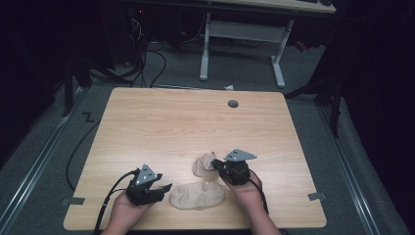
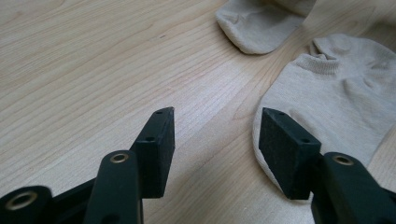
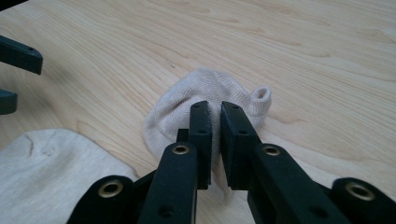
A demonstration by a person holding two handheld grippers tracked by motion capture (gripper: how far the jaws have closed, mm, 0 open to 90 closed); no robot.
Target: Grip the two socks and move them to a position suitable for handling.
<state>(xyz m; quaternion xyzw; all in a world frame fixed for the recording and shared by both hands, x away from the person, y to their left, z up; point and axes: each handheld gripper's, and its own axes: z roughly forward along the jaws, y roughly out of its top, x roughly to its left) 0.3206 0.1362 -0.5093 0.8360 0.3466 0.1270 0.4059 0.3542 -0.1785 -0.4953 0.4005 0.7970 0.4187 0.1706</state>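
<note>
The right tool (image 3: 215,116) pinched a fold of the smaller beige sock (image 3: 177,105) between nearly closed jaws, while the left tool (image 2: 215,140) hovered open beside the larger sock (image 2: 336,98) lying flat on the surface (image 1: 161,122); pairing looked barely begun.

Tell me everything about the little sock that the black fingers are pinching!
The small sock is beige knit fabric, bunched into a rumpled lump on the wooden table. A little curled flap sticks out at one side. The right gripper pinches a fold of it between its narrow-set black fingers. It lies apart from the bigger, flatter beige sock near the table's front edge.
</note>
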